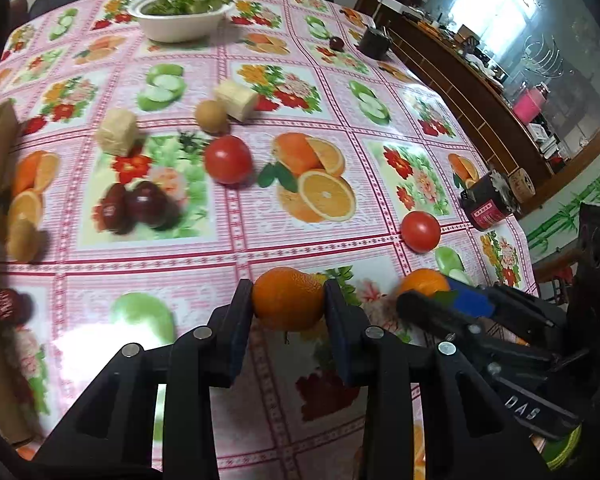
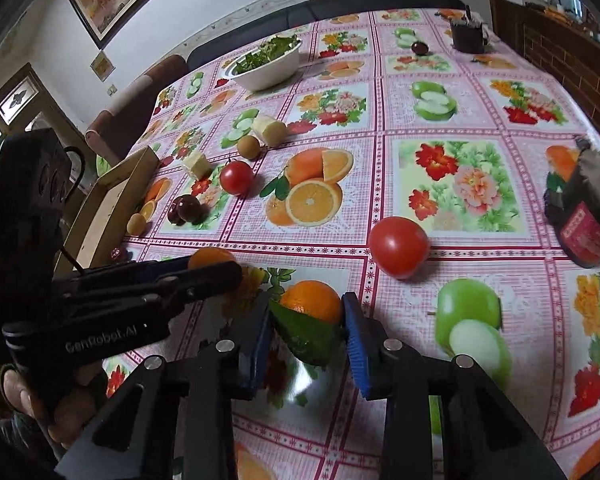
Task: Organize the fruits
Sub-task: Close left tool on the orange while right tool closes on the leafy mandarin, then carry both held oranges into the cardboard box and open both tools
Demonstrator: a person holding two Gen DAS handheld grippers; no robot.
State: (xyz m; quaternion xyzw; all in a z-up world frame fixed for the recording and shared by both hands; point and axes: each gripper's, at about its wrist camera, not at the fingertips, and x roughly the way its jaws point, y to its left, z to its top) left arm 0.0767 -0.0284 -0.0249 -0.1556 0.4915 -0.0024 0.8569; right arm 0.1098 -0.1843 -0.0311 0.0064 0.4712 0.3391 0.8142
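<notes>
**Both claws on an orange each**

Clearly the fruit is being gathered two at a time. The left gripper has narrowed around a plain orange, its black pads pressed to the fruit's two flanks at the near edge of the flowered tablecloth. Just beside it, the right gripper has its blue pads against a second orange with a green leaf; the leaf lies between the fingers, in front of the fruit. Both oranges appear to sit on the cloth, not yet lifted. The likely destination is the cardboard box at the left edge of the table, which would explain the low, forward-tilted grips. Loose fruit waits beyond: a near tomato, a far tomato, dark plums and small brown fruit.
</notes>
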